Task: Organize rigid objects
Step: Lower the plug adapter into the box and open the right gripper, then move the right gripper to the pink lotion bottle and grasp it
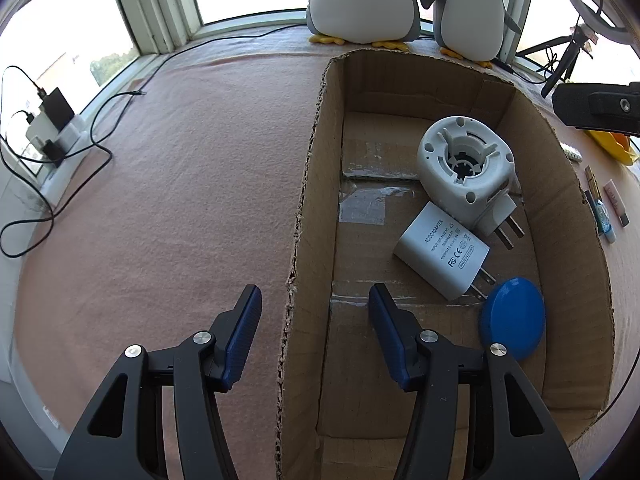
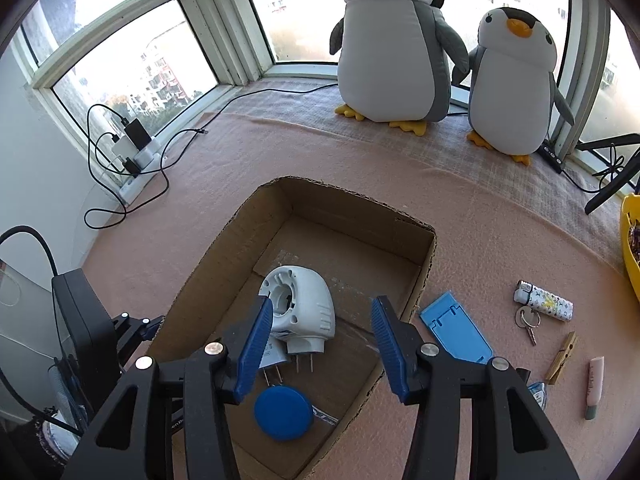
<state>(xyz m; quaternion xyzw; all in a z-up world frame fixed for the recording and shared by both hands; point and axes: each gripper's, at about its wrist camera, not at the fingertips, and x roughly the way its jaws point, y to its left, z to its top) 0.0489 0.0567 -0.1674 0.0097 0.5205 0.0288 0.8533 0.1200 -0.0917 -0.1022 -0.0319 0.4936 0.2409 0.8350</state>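
Three rigid pieces already lie in the cardboard box [image 2: 428,264]: a white plug-in device [image 2: 304,304] on its side, a white adapter [image 1: 442,254] touching it, and a blue disc [image 2: 283,412] just beside the adapter's prongs. The right gripper [image 2: 322,300] is held above the box with its jaws apart and nothing between them. The left gripper [image 1: 315,288] is also held apart, and the box's left wall is straddled but not pressed by its pads.

More pieces are left on the pink-covered bench [image 2: 280,152]: a blue plastic holder [image 2: 456,328] just beside the box's right wall, then a lighter [image 2: 546,302], keys [image 2: 528,320], a clothespin [image 2: 562,358] and a pink tube [image 2: 594,386].

The step in hand is judged to be the fetching of the next piece, probably the blue holder as the nearest. Since it lies flat, it would best be taken across its narrow width by the raised edges, with the jaws brought down level. The box could be steadied at its wall meanwhile.

In the right wrist view the adapter is mostly hidden behind a gripper finger. A small clear-bluish thing beside the clothespin cannot be identified. The box's near end is covered by both grippers, and a yellow bowl [image 2: 630,240] is cut off at the edge.
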